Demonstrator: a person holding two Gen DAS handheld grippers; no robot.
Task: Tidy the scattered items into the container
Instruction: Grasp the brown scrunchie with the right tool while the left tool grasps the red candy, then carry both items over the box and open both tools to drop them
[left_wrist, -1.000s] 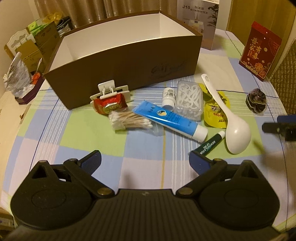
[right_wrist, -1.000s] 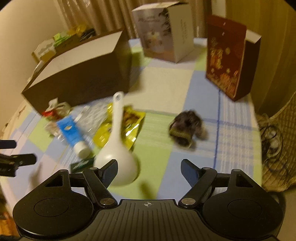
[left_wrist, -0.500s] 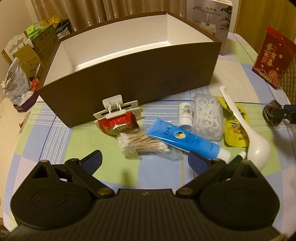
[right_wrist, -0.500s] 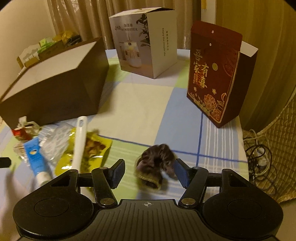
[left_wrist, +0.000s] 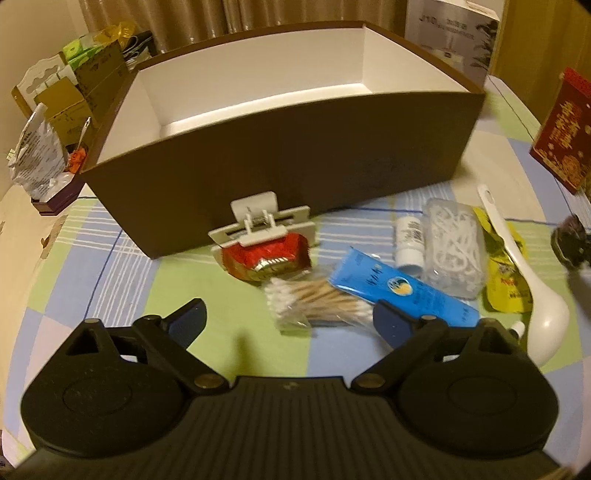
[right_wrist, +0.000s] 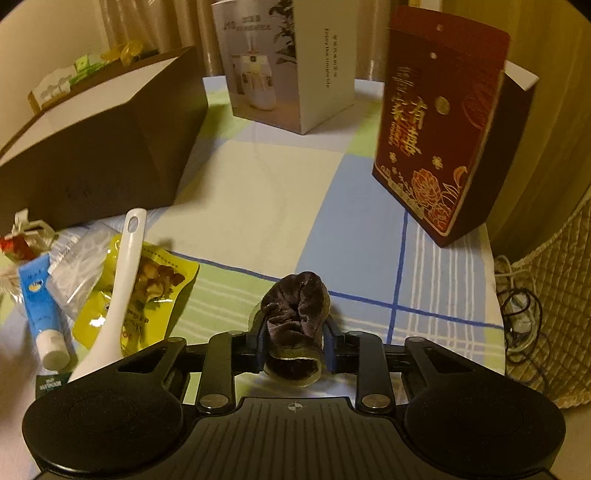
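— What's my right hand-held gripper (right_wrist: 295, 341) doing?

— Its jaws are closing, and the pads already press both sides of the dark velvet hair tie (right_wrist: 295, 317), squeezing it upright just off the checked cloth of the desk (right_wrist: 258, 192). Around it I see bare cloth ahead and to the right, up to the red gift box (right_wrist: 439, 136) standing near the desk's right edge.

— And my left?

— The left hand-held gripper (left_wrist: 288, 321) is spread wide, jaws easing inward with nothing pinched. It hangs over the bag of cotton swabs (left_wrist: 314, 302); its right finger overlaps the blue tube (left_wrist: 399, 291) in the picture. Whether it touches, I can't tell.

— Where's the container?

— The brown box (left_wrist: 280, 162) sits straight ahead of my left, open top, white inside. Its near wall stands tall, and a white clip (left_wrist: 264, 221) and a red packet (left_wrist: 269, 256) lie right against its foot.

— Room to move?

— Left of the pile the cloth is open. To the right it's crowded: small white bottle (left_wrist: 408, 240), clear case of floss picks (left_wrist: 454, 251), yellow snack pouch (left_wrist: 508, 280) and white spoon (left_wrist: 532, 295) lying across it, all close together.
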